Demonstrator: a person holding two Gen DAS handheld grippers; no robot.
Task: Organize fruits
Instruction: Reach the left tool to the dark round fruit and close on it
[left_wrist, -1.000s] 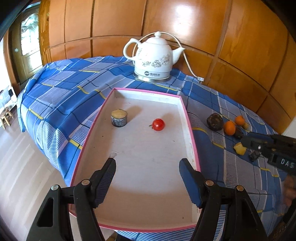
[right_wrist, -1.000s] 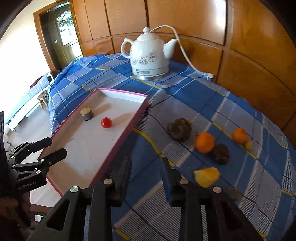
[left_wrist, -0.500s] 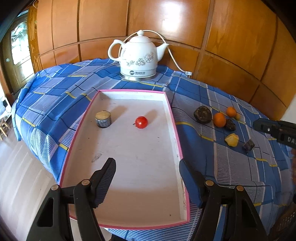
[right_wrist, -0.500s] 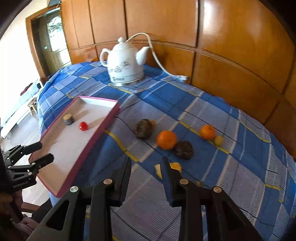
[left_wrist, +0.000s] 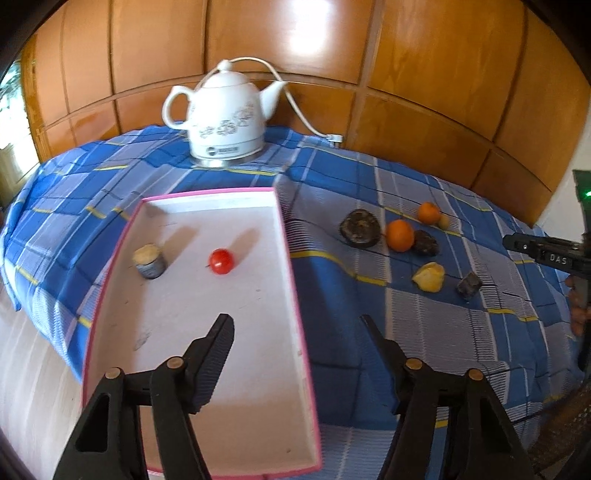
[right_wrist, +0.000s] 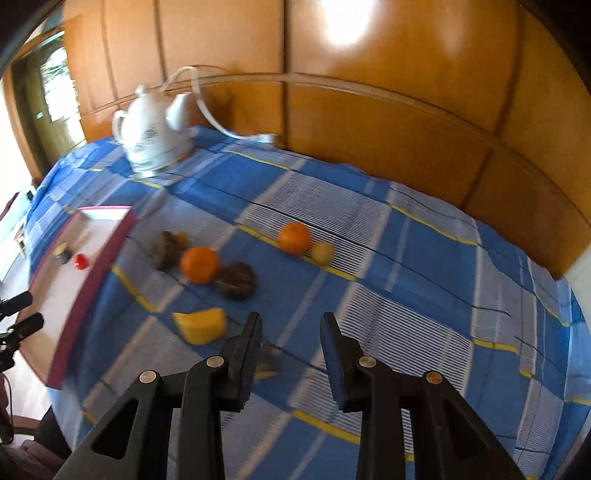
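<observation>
Both grippers empty: left gripper (left_wrist: 297, 326) jaws closing over tray (left_wrist: 291, 258) edge, right gripper (right_wrist: 290, 325) slightly open above cloth (right_wrist: 406, 258).

Glossy wood panels (left_wrist: 424, 55), probably varnished

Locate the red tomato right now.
In the left wrist view the red tomato lies inside the pink-rimmed tray, in its far half, just right of the small grey cup and apart from it.
</observation>
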